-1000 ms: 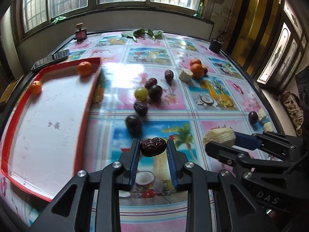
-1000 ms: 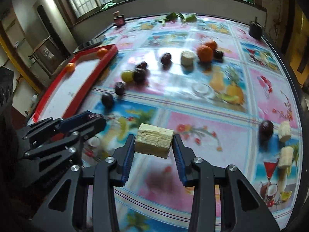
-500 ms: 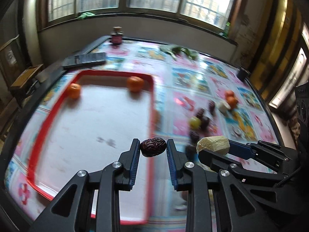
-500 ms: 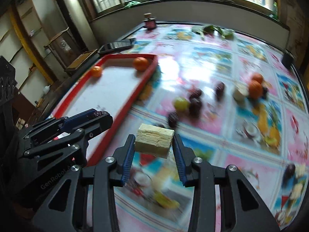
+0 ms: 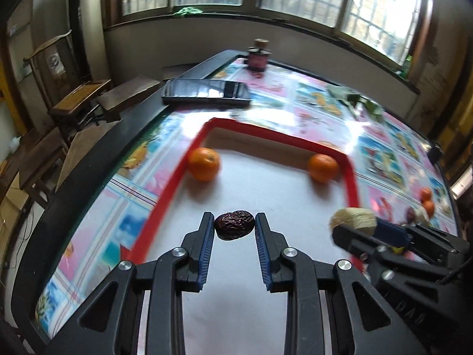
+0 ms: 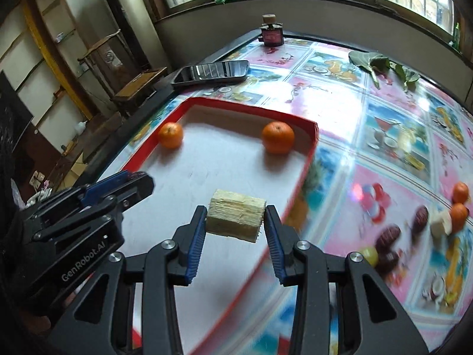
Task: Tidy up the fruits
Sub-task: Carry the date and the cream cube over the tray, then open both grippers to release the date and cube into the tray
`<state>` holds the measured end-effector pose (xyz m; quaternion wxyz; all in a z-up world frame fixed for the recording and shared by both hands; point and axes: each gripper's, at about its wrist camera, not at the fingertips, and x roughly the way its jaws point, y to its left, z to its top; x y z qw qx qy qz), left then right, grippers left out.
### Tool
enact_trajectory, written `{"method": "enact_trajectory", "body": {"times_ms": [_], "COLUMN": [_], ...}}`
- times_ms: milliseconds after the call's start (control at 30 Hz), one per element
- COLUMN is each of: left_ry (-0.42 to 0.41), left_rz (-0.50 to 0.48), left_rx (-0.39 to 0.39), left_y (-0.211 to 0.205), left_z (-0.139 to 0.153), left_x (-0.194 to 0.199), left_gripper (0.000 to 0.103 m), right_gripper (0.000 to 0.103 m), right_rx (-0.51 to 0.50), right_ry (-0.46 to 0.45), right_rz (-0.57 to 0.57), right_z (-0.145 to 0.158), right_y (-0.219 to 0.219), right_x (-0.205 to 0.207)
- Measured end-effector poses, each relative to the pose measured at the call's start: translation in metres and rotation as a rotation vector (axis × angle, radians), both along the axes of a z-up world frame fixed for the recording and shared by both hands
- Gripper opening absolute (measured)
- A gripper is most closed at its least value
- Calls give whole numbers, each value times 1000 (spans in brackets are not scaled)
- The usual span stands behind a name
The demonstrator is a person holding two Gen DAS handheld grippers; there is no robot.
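Left gripper (image 5: 234, 229) closed on a wrinkled dark red date (image 5: 234, 228), jaws clamped against both ends of the fruit. Date held above the white floor of the red-rimmed tray (image 5: 165, 195), toward its near left part. Right gripper (image 6: 235, 218) closed on a pale yellow ribbed fruit chunk (image 6: 235, 218), jaws pressed to its two cut faces. Chunk held above the tray floor, near the right rim. Left gripper seen in the right wrist view at near left (image 6: 142, 182), beside the right gripper; right gripper seen in the left wrist view at near right (image 5: 351, 230) with the chunk (image 5: 354, 222) at its tip.

Two oranges lay in the tray: one at the far left corner (image 6: 170, 135), touching or just beside the rim, one toward the far right corner (image 6: 278, 137). Tray rested on the patterned surface (image 6: 384, 124).

Remaining fruit lay on the surface, right of the tray and well apart from it: two small oranges (image 6: 460, 202), dark dates (image 6: 388, 236), a pale chunk (image 6: 442, 224) and a yellow-green round fruit (image 6: 369, 256), all blurred. A black phone (image 6: 211, 71) lay beyond the far rim of the tray. A small corked bottle (image 6: 271, 31) stood at the far edge. Green leaves (image 6: 381, 65) lay at far right.
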<state>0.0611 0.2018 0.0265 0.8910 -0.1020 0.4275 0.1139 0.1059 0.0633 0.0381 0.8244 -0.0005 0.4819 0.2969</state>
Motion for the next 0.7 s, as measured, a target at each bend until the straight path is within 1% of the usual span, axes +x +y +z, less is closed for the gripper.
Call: {"method": "enact_trajectory", "body": {"times_ms": [100,200,300,333,400,467,533,567,600,633,667,700], "left_ry": [22,48,57,68,73,78,99,107,118,125,124,126], "left_rz": [36,59,59,56,67,81,83,83,86,97,97,102], "left_rx": [6,-20,-18,-30,-42,-32,-43,-54,-58,-53,-57,-53], "left_y": [13,22,23,24,27,27,27,27,27,26,25,24], "left_z": [-11,-21,-26,-28,-30,-30,-32,-33,-34,-35,-35,-34], "left_x": [14,24,30,32,36,38,41,41,41,40,39,37], "left_gripper": [27,27,27,27,27,27,28,39,46,58,62,62], "right_gripper": [41,42,42,42,42,42,42,42,43,45,48,51], "right_rx": [-4,-19,-25,-29,-39,-42,-45,-45,-47,-53,-65,-78], "right_ry": [14,46,64,62,54,53,58,58,57,50,43,33], "right_rz": [-23,-35,-23,-16,-6,-8,-13,-12,-11,-12,-12,-13], "right_z": [-7,-20,-28,-30,-30,-31,-31,-31,-30,-29,-28,-27], "right_y": [9,20,28,31,34,36,36,36,36,36,37,37], "right_x": [17,35,42,44,46,49,52,53,53,54,54,53]}}
